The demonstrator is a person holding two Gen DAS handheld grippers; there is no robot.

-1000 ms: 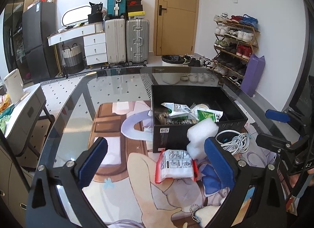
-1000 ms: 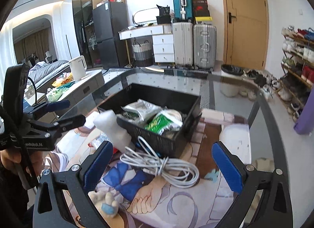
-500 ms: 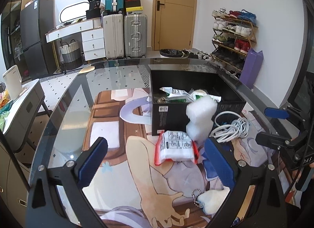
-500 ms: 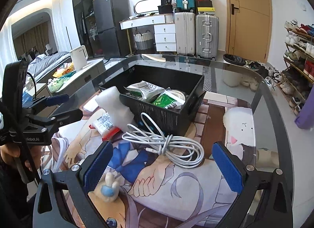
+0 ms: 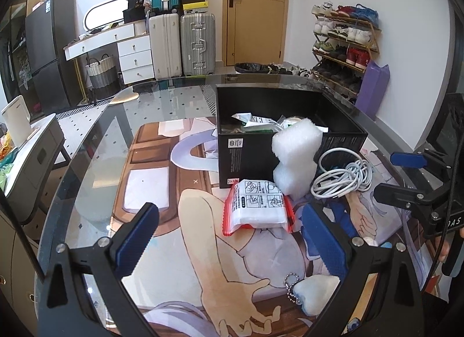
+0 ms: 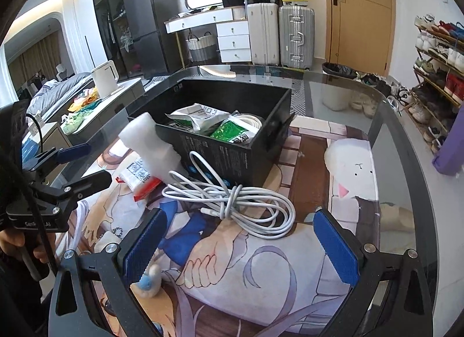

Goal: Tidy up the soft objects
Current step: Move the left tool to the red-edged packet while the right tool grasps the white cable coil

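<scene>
A black box (image 5: 246, 160) (image 6: 232, 157) holding green and white packets stands on the printed mat. A white foam block (image 5: 295, 160) (image 6: 150, 145) leans on its near wall. A red-edged white packet (image 5: 256, 206) (image 6: 139, 174) lies in front of it, a coiled white cable (image 5: 345, 174) (image 6: 232, 200) beside it. A small white plush keychain (image 5: 313, 293) (image 6: 148, 279) lies near me. My left gripper (image 5: 229, 244) is open and empty, just short of the packet. My right gripper (image 6: 240, 247) is open and empty, just short of the cable.
The glass table's curved rim (image 5: 95, 134) (image 6: 406, 140) runs round the mat. Each gripper shows in the other's view, the right at the right edge (image 5: 411, 180), the left at the left edge (image 6: 66, 169). Suitcases (image 5: 182, 44) and a shoe rack (image 5: 345, 44) stand behind.
Both grippers have pulled back and tilted down: the box, foam, packet and cable sit further up in both views, and the plush keychain has come into the left view. Nothing was grasped.
</scene>
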